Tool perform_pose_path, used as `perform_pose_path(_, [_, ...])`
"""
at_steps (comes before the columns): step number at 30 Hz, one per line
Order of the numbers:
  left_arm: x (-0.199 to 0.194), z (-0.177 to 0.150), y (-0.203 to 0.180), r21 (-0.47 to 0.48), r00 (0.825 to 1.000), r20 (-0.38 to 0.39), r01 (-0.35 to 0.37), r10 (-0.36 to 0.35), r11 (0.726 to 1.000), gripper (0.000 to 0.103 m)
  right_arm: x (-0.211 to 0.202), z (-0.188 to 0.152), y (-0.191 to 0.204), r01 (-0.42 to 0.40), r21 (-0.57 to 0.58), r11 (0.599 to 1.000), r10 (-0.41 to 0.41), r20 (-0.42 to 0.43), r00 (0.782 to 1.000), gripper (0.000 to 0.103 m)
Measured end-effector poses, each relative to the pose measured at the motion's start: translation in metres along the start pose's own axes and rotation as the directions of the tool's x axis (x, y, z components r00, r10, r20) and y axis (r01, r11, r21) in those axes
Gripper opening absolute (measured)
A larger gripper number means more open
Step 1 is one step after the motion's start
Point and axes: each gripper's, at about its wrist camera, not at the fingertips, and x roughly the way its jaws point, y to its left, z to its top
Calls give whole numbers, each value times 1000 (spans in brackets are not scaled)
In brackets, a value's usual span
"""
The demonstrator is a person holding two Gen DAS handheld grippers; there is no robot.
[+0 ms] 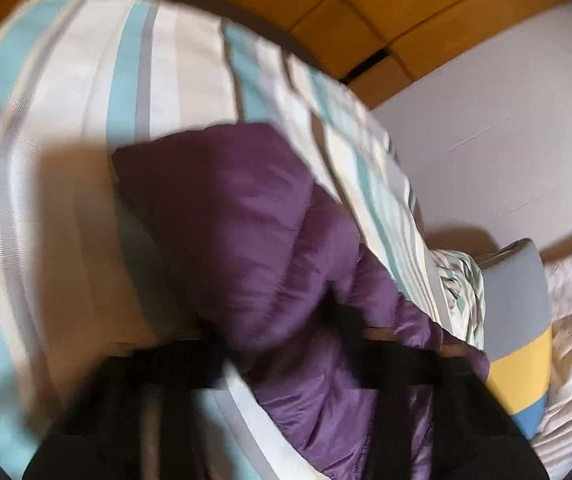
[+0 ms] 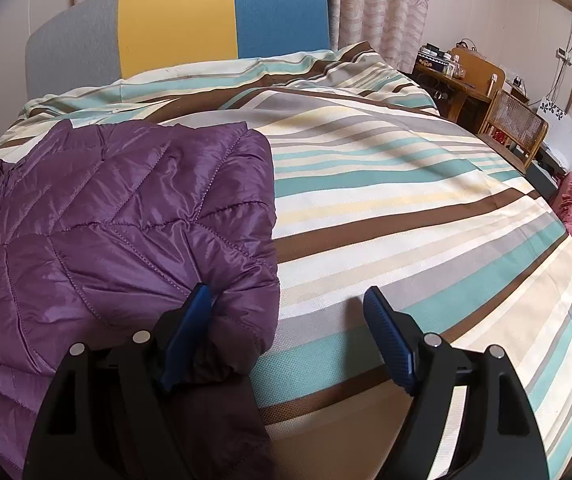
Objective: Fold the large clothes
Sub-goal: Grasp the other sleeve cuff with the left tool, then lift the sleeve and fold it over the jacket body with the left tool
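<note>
The purple quilted jacket [image 2: 117,216] is lying on the striped bed cover [image 2: 406,216], toward the bed's left side as the right wrist view shows it, with the headboard [image 2: 177,28] beyond it. It is looking puffy and light, its satin shell shining and probably sliding easily against itself, so a fold is likely springing back unless pressed flat. Taking hold at a hem, a cuff or a stitched seam, where the padding is thinnest, is probably giving the firmest pinch.

Its surface is showing diamond-shaped stitching, and a rolled edge is bulging at the near corner.

The right tongs [image 2: 286,300] are standing wide, the left blue finger resting against the jacket's near corner, the other finger over bare cover; nothing is being gripped there.

The left tongs [image 1: 286,344] are appearing in a blurred view as dark shapes on either side of a raised fold of purple fabric; the gap is looking narrow, and they seem to be pinching the jacket.
</note>
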Motion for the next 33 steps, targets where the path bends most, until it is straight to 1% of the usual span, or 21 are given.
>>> perform_pose_path(1, [-2,1,3,-16,1000,-6,21,-21,1000,13,0,0,-1,-2,2,1000,2,-1,1000,78])
perform_pose_path(2, [-9,2,5,-20,999,16,33,-32,999,11,0,0,-1,-3,3,1000,3,-1,1000,79])
perform_pose_path(4, [-29,-2,4,15,996,93,9,-10,1000,11,0,0,-1,-5,6,1000,5,-2,1000,79])
perform_pose_path(5, [-37,-4,4,27,993,118,4,-7,1000,8,0,0,-1,-5,6,1000,5,-2,1000,79])
perform_pose_path(7, [-59,-16,8,41,982,190,-21,13,999,8,0,1,-2,-8,8,1000,8,-3,1000,79])
perform_pose_path(9, [-74,-30,12,45,971,238,-42,30,998,8,0,0,-1,-11,11,1000,11,-4,1000,79])
perform_pose_path(13, [-90,-56,-3,141,947,314,-112,63,984,8,0,0,-1,-16,16,1000,16,-6,1000,79])
perform_pose_path(15, [-96,-68,-20,195,939,342,-116,44,974,8,0,0,-1,-16,16,1000,16,-6,1000,79])
perform_pose_path(17, [-103,-77,-45,264,928,372,-109,3,958,8,0,0,-2,-19,18,1000,19,-7,1000,79])
perform_pose_path(19, [-110,-91,-74,356,920,388,-88,-61,930,8,0,0,-2,-22,21,1000,22,-8,1000,79])
perform_pose_path(21, [-115,-108,-102,450,914,386,-67,-127,890,8,1,0,-2,-25,23,999,25,-8,1000,79])
perform_pose_path(22, [-118,-121,-119,508,911,376,-49,-170,860,9,0,0,-3,-27,24,999,27,-9,1000,79])
perform_pose_path(24, [-118,-144,-144,590,907,348,-16,-236,808,8,0,0,-3,-31,28,999,31,-9,999,79])
perform_pose_path(25, [-116,-156,-157,626,909,323,3,-262,780,8,0,0,-3,-33,29,999,33,-10,999,79])
perform_pose_path(28, [-111,-197,-186,712,915,244,55,-320,700,8,0,0,-4,-37,34,999,38,-11,999,79])
perform_pose_path(30, [-105,-222,-200,747,921,199,78,-334,660,8,0,0,-4,-37,34,999,38,-11,999,79])
perform_pose_path(32, [-98,-253,-213,785,928,140,108,-345,610,8,0,0,-4,-38,35,999,39,-11,999,79])
perform_pose_path(33, [-94,-264,-218,799,930,121,115,-346,590,8,0,0,-4,-39,36,999,40,-12,999,79])
